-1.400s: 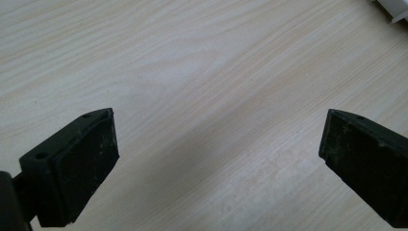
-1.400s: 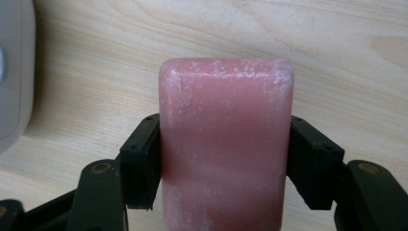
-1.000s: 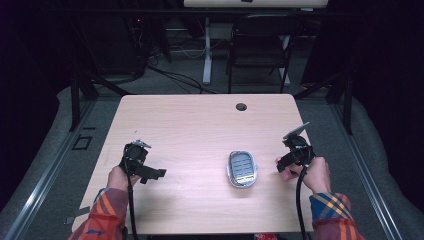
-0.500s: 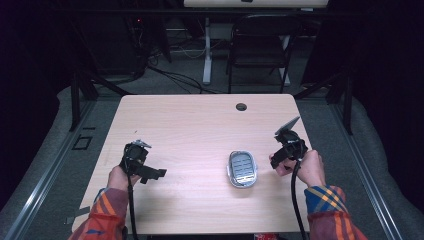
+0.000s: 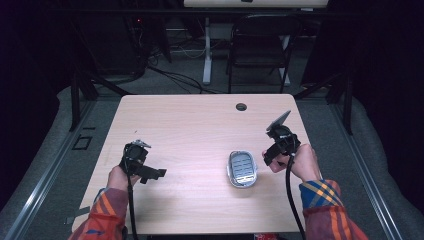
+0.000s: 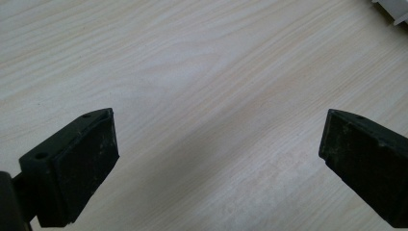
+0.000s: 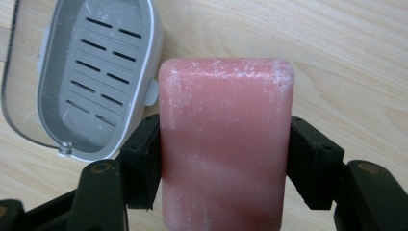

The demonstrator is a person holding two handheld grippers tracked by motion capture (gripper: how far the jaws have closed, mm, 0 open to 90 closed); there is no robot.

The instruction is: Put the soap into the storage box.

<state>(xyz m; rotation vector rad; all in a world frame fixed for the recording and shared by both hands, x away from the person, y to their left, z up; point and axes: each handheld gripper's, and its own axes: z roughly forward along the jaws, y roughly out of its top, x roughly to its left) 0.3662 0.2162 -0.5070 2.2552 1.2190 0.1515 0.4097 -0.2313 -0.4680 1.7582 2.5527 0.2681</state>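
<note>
High view: the soap dish (image 5: 242,169) lies open on the tabletop (image 5: 200,125), toward the person's right, its slotted grey tray facing up. The right gripper (image 5: 274,151) hangs just beside the dish's right edge, held in the right hand (image 5: 300,162). The left gripper (image 5: 145,172) rests low over bare wood well apart from the dish, carrying nothing.

Left gripper view: both black jaws stand wide apart with only wood grain between them; a white corner of the soap dish (image 6: 392,10) peeks in at the upper right.

Right gripper view: the jaws are clamped on the two long sides of a pink bar of soap (image 7: 225,144), dusted with white residue. The bar is held clear of the tabletop, its far end close to the rim of the soap dish (image 7: 86,79), whose tray is empty and whose clear lid is swung open to the far side.

Judging by this, the pick-up is done and the bar is about at the dish. Left to do: carry it over the tray, lower it flat inside, release, and probably shut the lid.
</note>
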